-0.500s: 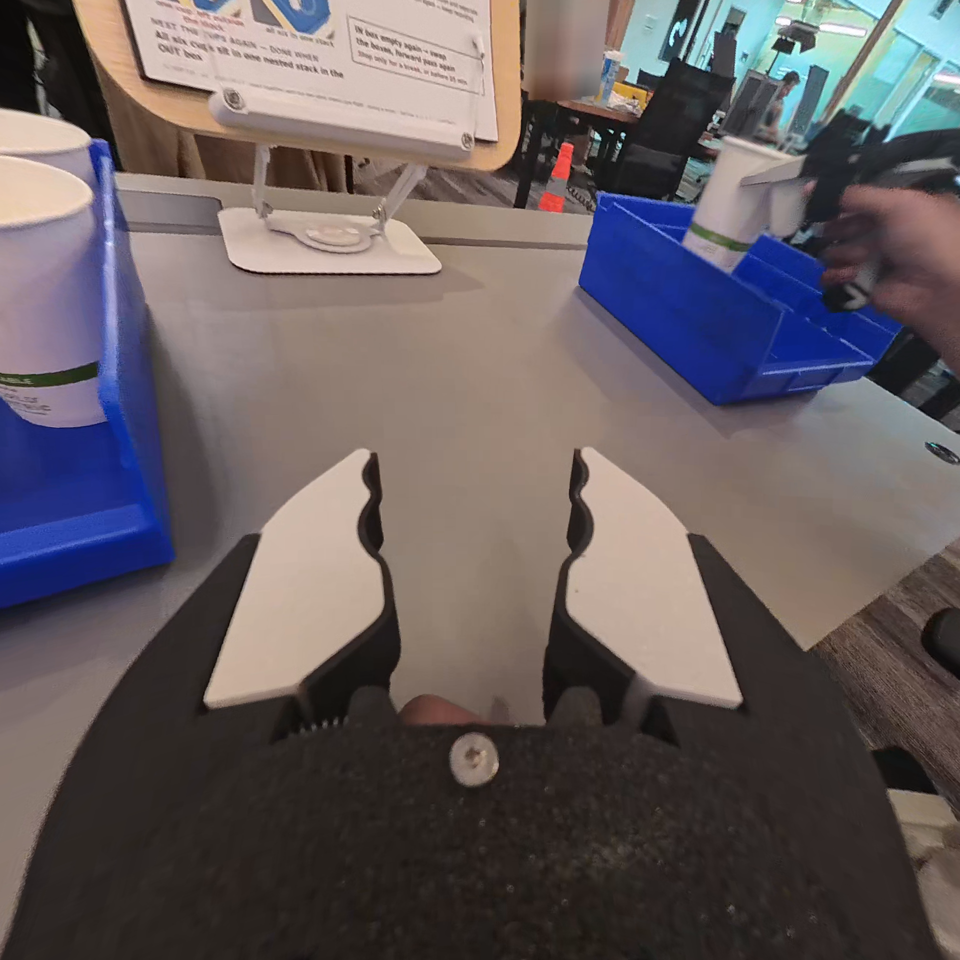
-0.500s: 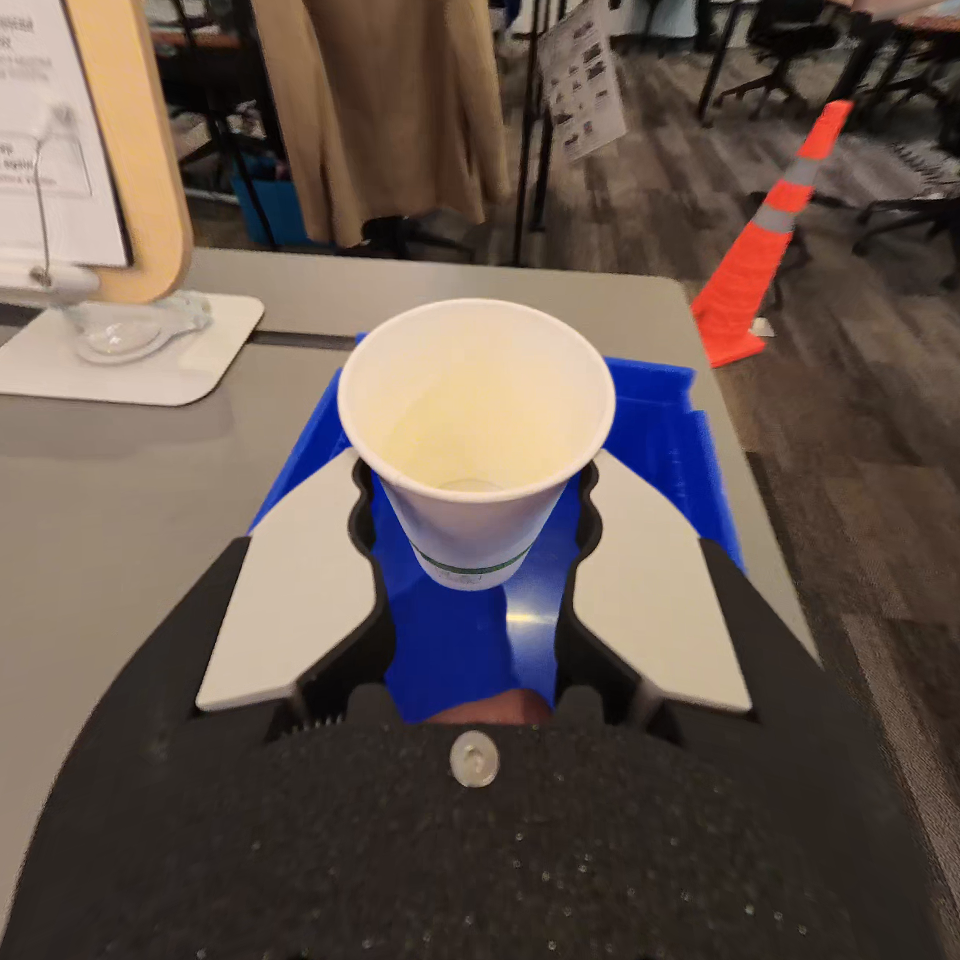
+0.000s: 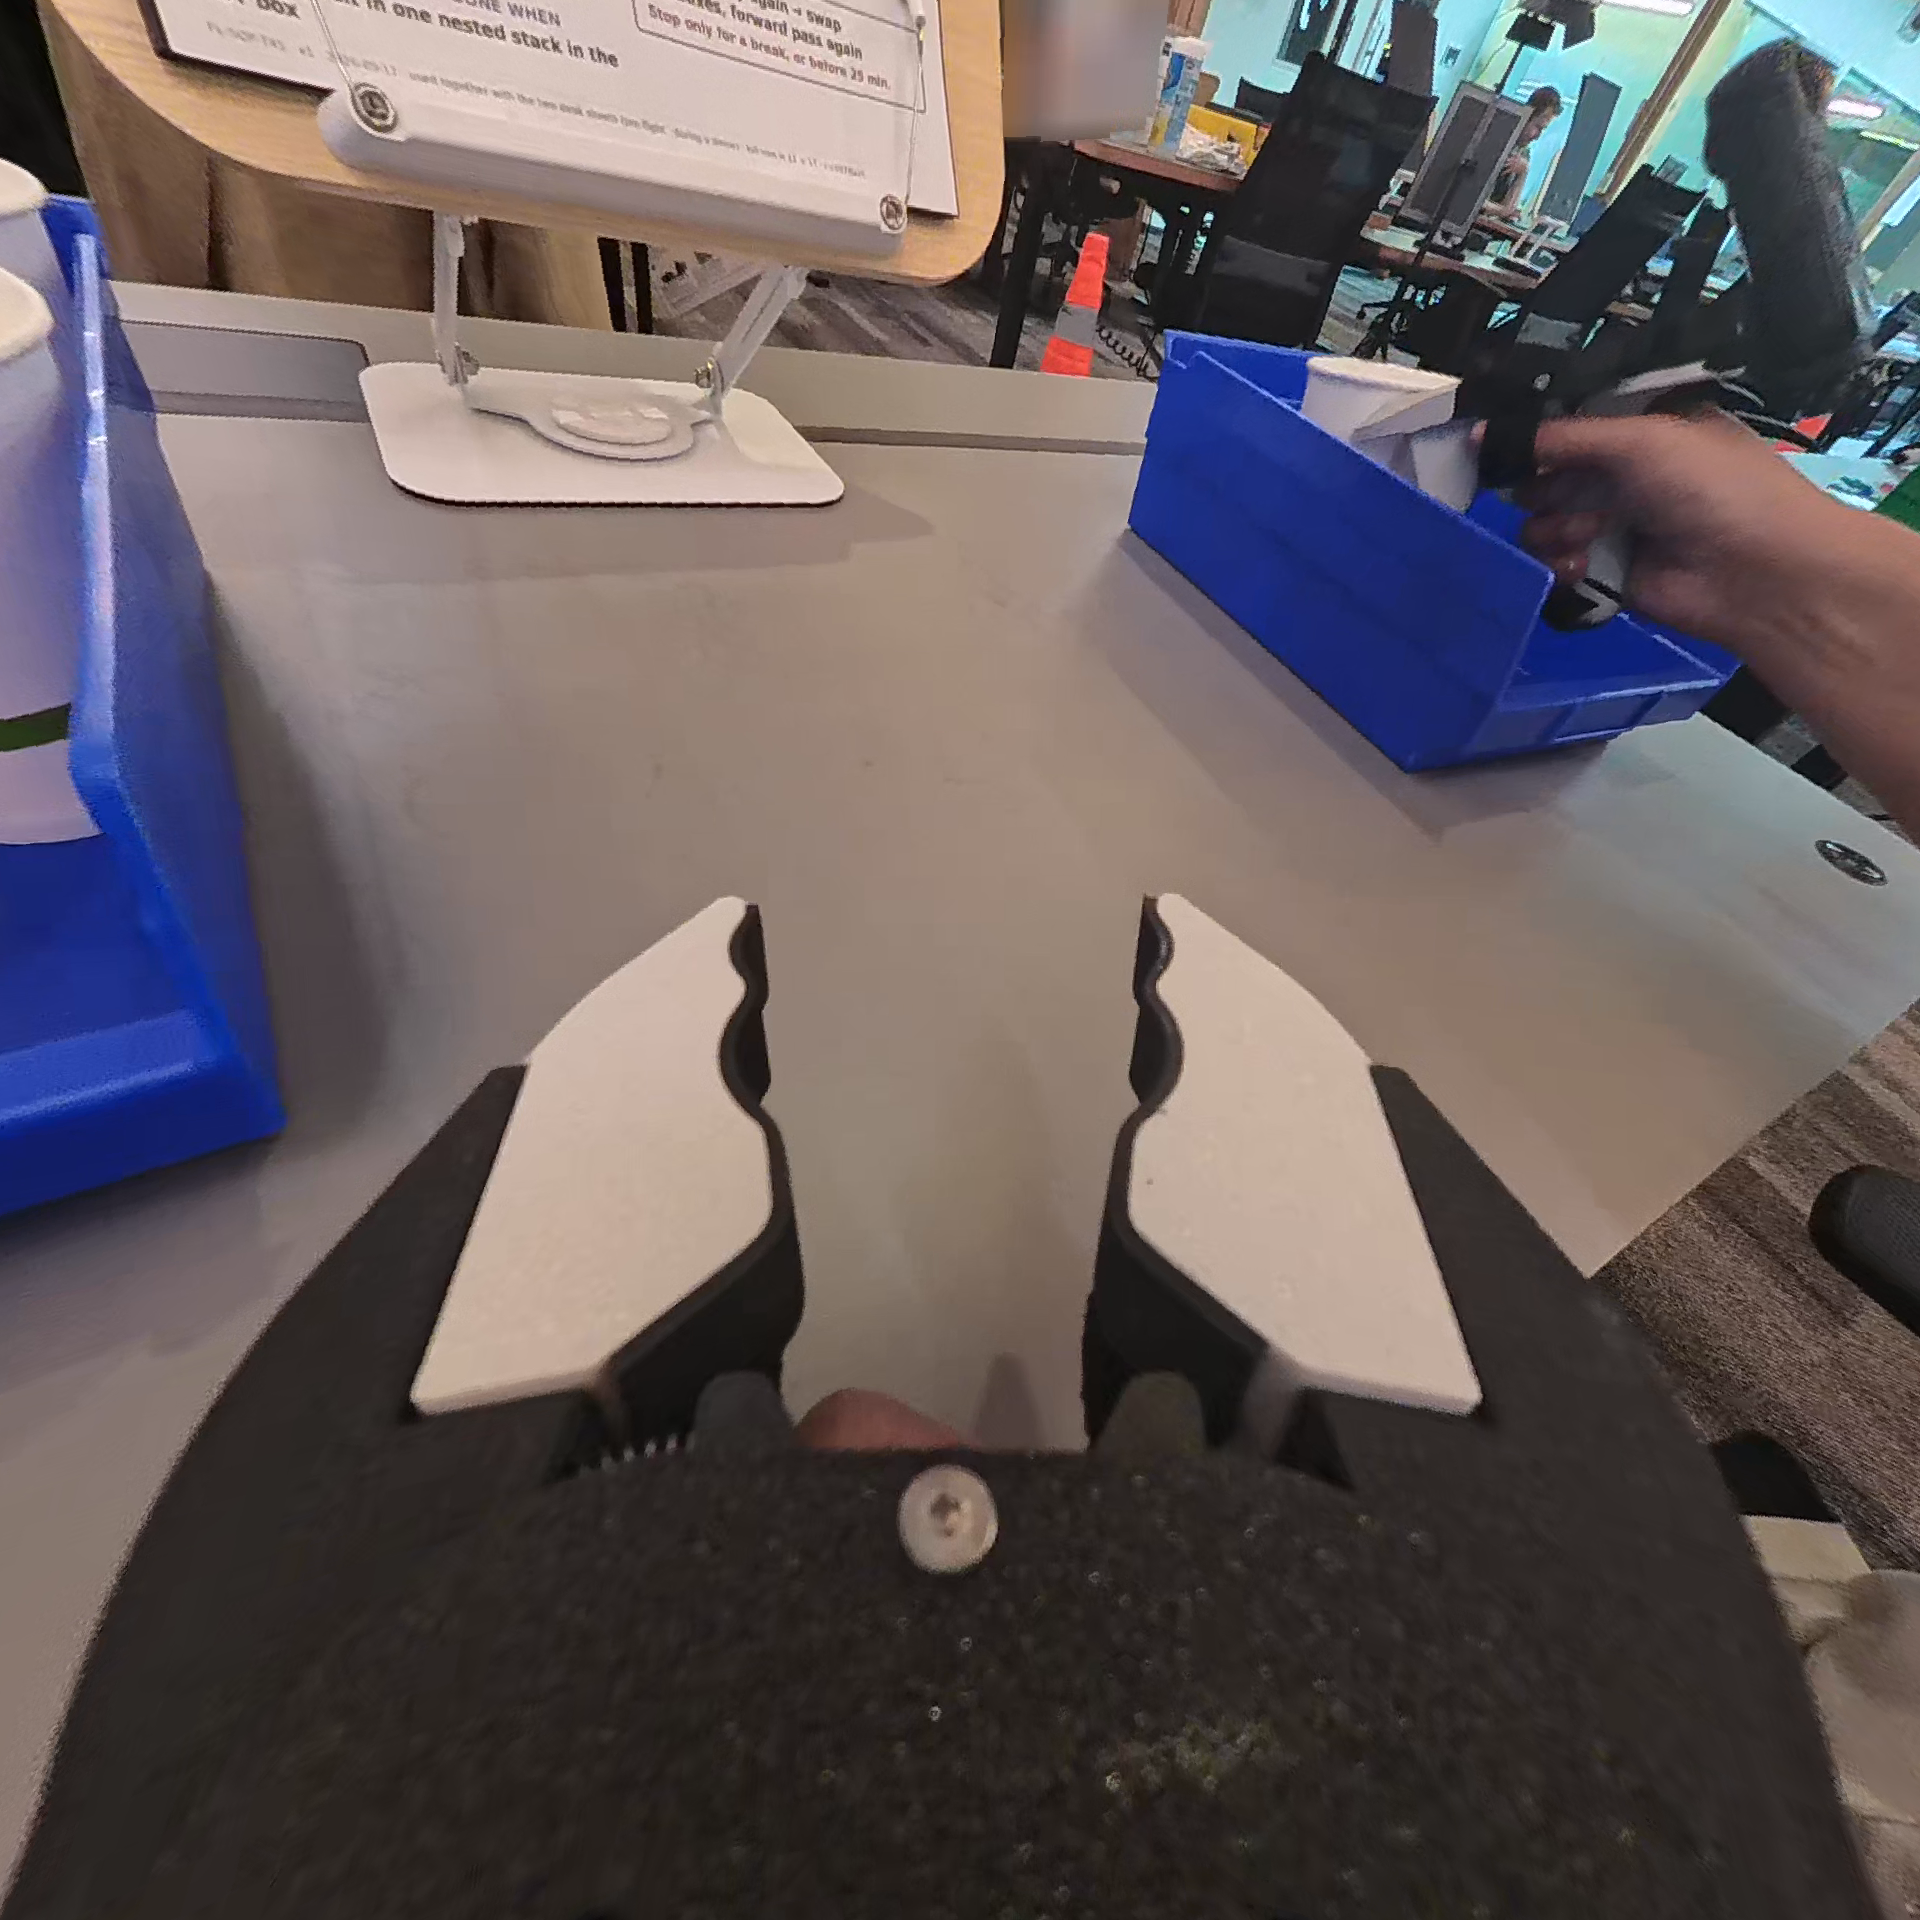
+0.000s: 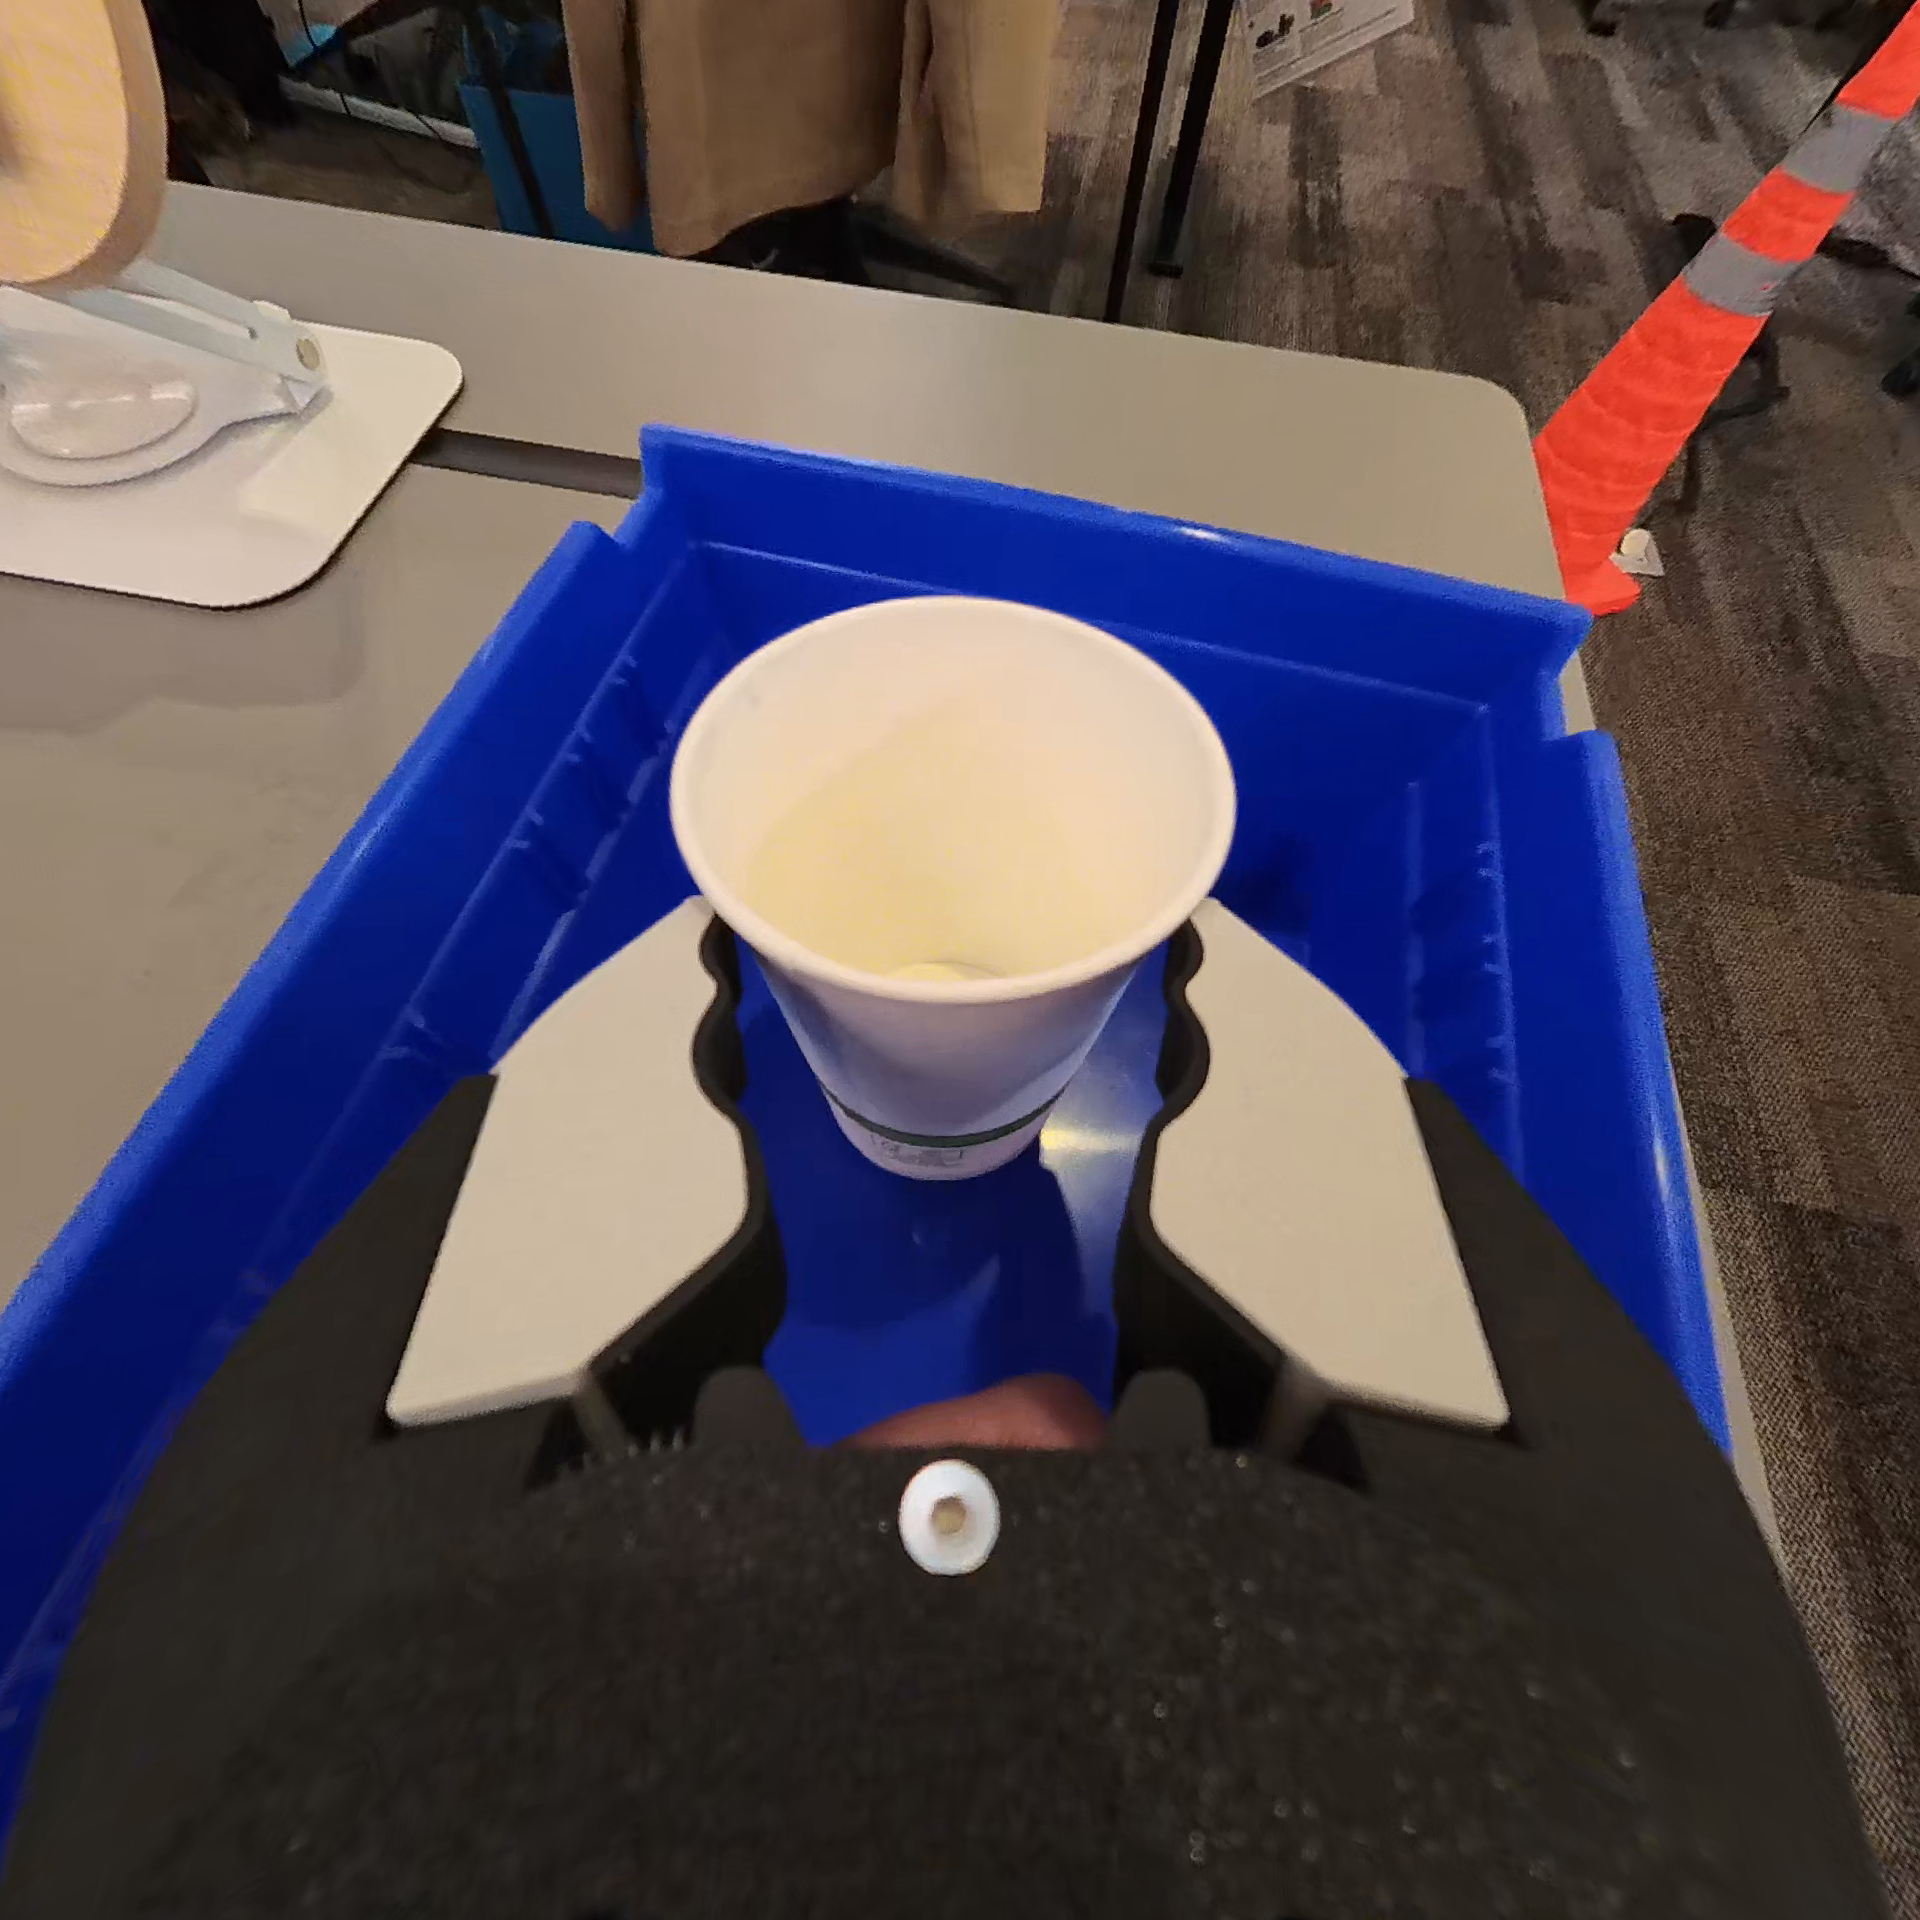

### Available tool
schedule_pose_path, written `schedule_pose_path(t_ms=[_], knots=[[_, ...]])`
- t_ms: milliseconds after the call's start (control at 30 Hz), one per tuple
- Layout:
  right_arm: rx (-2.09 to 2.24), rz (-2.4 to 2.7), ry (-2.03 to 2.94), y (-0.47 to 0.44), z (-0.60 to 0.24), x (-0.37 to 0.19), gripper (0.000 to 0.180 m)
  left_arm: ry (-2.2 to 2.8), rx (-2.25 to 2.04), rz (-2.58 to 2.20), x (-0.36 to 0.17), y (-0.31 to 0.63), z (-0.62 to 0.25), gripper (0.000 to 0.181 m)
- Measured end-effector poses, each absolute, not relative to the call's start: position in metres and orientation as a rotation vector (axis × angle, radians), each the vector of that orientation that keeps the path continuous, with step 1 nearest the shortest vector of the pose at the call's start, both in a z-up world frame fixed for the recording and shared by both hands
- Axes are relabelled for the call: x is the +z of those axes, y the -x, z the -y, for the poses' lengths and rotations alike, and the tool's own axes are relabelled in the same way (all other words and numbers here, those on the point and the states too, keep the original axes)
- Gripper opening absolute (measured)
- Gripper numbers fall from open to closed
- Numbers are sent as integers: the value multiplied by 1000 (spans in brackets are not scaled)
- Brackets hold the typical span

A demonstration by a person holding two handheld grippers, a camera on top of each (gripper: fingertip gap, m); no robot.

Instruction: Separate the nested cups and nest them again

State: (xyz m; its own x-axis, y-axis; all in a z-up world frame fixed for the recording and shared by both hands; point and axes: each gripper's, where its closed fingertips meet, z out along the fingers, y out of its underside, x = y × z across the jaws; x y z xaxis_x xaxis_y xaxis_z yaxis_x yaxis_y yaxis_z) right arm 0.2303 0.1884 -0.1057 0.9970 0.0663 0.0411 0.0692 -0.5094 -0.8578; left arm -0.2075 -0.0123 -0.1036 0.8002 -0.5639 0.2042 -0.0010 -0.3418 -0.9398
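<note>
My right gripper [image 4: 951, 925] is shut on a white paper cup [image 4: 951, 790] just under its rim. It holds the cup upright inside the right blue bin [image 4: 499, 831], its base low over the bin floor. The left wrist view shows the same cup [image 3: 1371, 400] in that bin [image 3: 1351, 582], with a hand on the gripper. My left gripper [image 3: 948, 914] is open and empty above the grey table [image 3: 831, 727]. At the left edge, two white cups [image 3: 26, 582] stand in the left blue bin [image 3: 156, 727], partly cut off by the frame.
A white stand [image 3: 603, 436] holding a wooden board with a sheet stands at the table's back. An orange cone [image 4: 1683, 343] stands on the floor beyond the table's right corner. The table's right edge [image 3: 1714, 1143] runs close to my left gripper.
My right gripper has lowered the cup from above the right bin down into it. My left gripper has stayed open over the table, shifting only slightly.
</note>
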Motion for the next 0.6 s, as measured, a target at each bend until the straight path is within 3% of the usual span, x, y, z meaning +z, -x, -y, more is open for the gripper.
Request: schedule_pose_path(t_ms=[267, 400, 500, 600], knots=[[4, 153, 2190, -226, -170, -119, 87, 1854, -622, -437, -105, 205, 13, 69], [-86, 128, 2125, -225, -137, -87, 87, 1864, -582, -412, -104, 215, 13, 71], [55, 127, 1932, -178, -86, -46, 82, 1870, -529, -356, -100, 234, 16, 73], [390, 157, 1794, -94, -25, -41, 75, 1886, -403, -241, -102, 268, 17, 78]])
